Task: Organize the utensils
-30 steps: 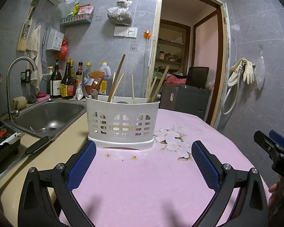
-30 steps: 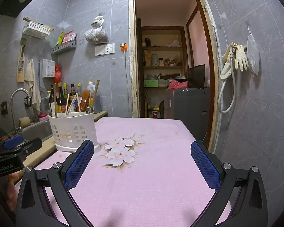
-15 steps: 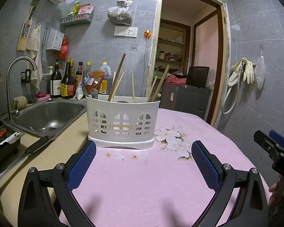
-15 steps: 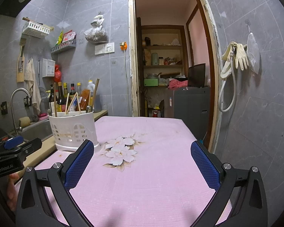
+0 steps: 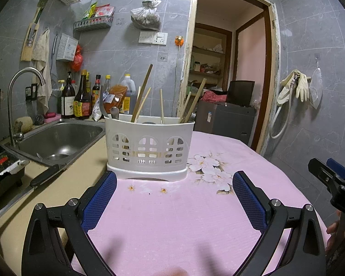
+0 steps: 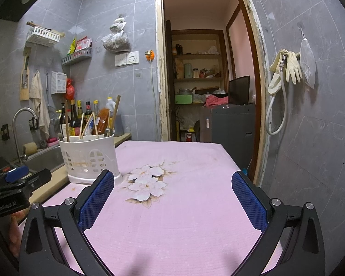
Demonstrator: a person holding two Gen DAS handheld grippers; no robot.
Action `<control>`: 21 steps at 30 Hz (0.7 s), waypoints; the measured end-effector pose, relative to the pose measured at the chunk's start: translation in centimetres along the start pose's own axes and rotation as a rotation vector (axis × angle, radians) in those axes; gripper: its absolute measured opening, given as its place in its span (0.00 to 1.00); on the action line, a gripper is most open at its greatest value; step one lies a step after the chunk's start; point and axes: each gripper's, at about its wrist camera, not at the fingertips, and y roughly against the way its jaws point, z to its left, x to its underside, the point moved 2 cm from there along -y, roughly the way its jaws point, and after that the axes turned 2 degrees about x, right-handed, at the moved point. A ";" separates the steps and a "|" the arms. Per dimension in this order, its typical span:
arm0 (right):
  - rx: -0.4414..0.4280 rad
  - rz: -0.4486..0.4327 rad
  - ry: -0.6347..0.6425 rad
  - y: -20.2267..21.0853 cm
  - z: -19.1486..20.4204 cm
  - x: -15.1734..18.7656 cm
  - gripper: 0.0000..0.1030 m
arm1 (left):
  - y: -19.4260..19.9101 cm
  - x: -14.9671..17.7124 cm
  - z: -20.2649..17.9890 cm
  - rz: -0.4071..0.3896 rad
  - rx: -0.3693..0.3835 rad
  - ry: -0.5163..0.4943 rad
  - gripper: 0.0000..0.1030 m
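A white slotted utensil holder [image 5: 148,148] stands at the left edge of the pink flowered cloth [image 5: 184,218]. Several wooden chopsticks [image 5: 142,93] and metal spoon handles [image 5: 114,112] stick out of it. My left gripper [image 5: 173,195] hovers open just in front of the holder, nothing between its blue pads. The right wrist view shows the same holder [image 6: 89,158] to the left, chopsticks [image 6: 115,110] leaning in it. My right gripper [image 6: 172,195] is open over bare cloth [image 6: 184,218], empty. Each gripper appears at the other view's edge, held by a hand.
A steel sink [image 5: 57,140] with a tap [image 5: 23,85] lies left of the holder, sauce bottles [image 5: 81,99] behind it. A black-handled knife [image 5: 41,177] rests on the counter's front edge. An open doorway [image 6: 207,80] and a grey appliance [image 6: 230,124] stand beyond the table.
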 end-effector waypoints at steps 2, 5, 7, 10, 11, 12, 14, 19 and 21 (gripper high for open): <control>0.000 0.001 -0.001 0.0 0.0 0.0 1.00 | -0.2 0.0 0.2 0.014 0.002 0.008 0.96; 0.000 0.000 0.001 0.0 0.0 0.1 1.00 | -0.1 0.1 0.6 0.001 -0.014 0.029 0.96; 0.000 0.001 0.000 -0.1 0.0 0.0 1.00 | -0.1 0.0 0.8 -0.002 -0.021 0.033 0.96; -0.001 0.003 -0.002 -0.1 -0.1 0.0 1.00 | 0.0 -0.1 0.9 -0.009 -0.029 0.033 0.96; -0.001 0.004 -0.002 -0.1 0.0 0.1 1.00 | 0.0 -0.1 0.9 -0.008 -0.029 0.034 0.96; -0.001 0.003 -0.001 -0.1 0.0 0.0 1.00 | 0.0 -0.1 0.9 -0.008 -0.029 0.035 0.96; -0.001 0.004 0.001 -0.1 0.0 0.1 1.00 | 0.0 -0.2 0.9 -0.008 -0.029 0.033 0.96; -0.001 0.005 -0.001 -0.2 0.0 0.1 1.00 | 0.1 -0.2 0.9 -0.007 -0.028 0.024 0.96; 0.000 0.006 -0.001 -0.2 0.0 0.1 1.00 | 0.0 -0.2 0.9 -0.007 -0.029 0.020 0.96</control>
